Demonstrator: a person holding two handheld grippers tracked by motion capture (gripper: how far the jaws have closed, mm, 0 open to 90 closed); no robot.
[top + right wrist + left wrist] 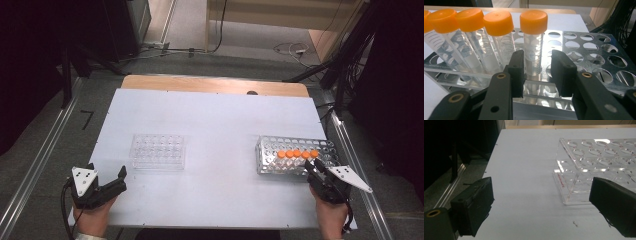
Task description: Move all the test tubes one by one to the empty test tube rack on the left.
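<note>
A metal tube rack (327,146) stands at the table's right and holds a row of several clear tubes with orange caps (296,154). My right gripper (314,166) is at the rack's near side. In the right gripper view its jaws (536,67) straddle the rightmost tube (533,45) low on its body; a gap shows between the tube and the right pad, so the gripper is open. My left gripper (107,173) rests open near the table's front left corner, nothing between its jaws (541,195). An empty clear plastic rack (158,151) lies just ahead of it to the right (596,157).
The white table top (215,120) has a wooden strip along its far edge. Metal rails run along the floor on both sides. Cables and dark stands lie beyond the table at the right. The metal rack (586,47) has many free holes right of the tubes.
</note>
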